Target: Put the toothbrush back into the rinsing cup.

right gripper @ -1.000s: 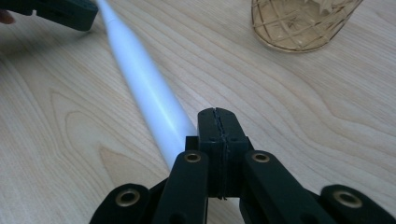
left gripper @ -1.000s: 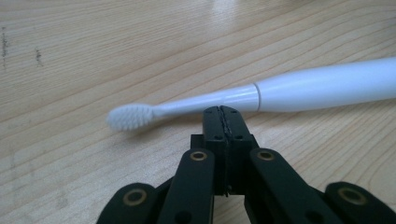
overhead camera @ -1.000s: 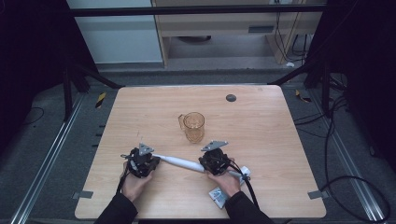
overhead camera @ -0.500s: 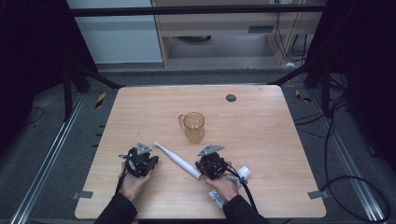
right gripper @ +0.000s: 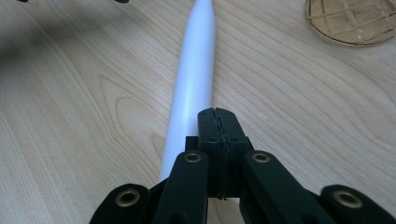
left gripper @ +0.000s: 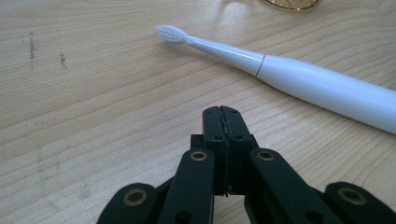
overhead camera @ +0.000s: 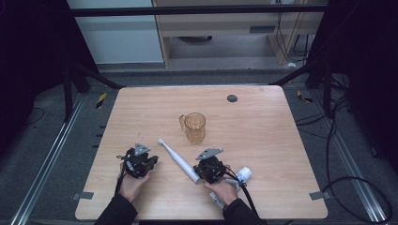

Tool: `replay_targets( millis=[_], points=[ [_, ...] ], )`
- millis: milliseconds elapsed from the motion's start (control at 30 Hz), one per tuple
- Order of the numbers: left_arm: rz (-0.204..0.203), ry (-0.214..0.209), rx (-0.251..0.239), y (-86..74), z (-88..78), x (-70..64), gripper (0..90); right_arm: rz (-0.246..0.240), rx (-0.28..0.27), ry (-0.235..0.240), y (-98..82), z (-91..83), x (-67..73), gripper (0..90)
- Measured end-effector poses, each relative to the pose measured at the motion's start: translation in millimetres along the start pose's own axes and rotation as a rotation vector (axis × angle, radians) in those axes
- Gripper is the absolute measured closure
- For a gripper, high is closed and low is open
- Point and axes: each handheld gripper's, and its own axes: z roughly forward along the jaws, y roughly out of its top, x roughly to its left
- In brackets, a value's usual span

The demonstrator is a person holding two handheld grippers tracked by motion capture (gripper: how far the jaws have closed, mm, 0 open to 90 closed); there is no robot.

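Note:
A white electric toothbrush (overhead camera: 177,160) lies slantwise on the wooden table (overhead camera: 263,140), its brush head toward the far left. In the left gripper view the toothbrush (left gripper: 299,79) crosses ahead of my shut left gripper (left gripper: 222,112), apart from it. My left gripper (overhead camera: 151,160) rests left of the brush. My right gripper (overhead camera: 202,169) is shut with nothing between its jaws, and sits over the handle's near end. In the right gripper view the handle (right gripper: 196,70) runs away from under the shut right gripper (right gripper: 218,114); I cannot tell whether they touch. An amber transparent cup (overhead camera: 195,126) stands upright beyond.
A small dark round disc (overhead camera: 232,98) lies near the table's far edge. A white piece (overhead camera: 244,174) sits beside the right hand. The cup's base (right gripper: 350,21) shows at the upper right in the right gripper view. Dark floor and cables surround the table.
The toothbrush has swung from lying nearly crosswise between the grippers to a slant, its head moving away toward the far side. The right gripper shifted slightly nearer the front edge.

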Motion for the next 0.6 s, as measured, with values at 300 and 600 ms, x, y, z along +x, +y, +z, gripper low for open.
replay_targets(
  millis=[300,600],
  points=[
    [-0.011,-0.011,-0.012,0.5,-2.2,-0.6,89.5,-0.009,0.002,0.028,0.5,1.8,6.6,90.0],
    [-0.021,-0.021,-0.034,2.4,-6.4,-3.3,89.4,-0.006,-0.023,0.021,2.2,-2.5,5.4,89.9]
  ],
)
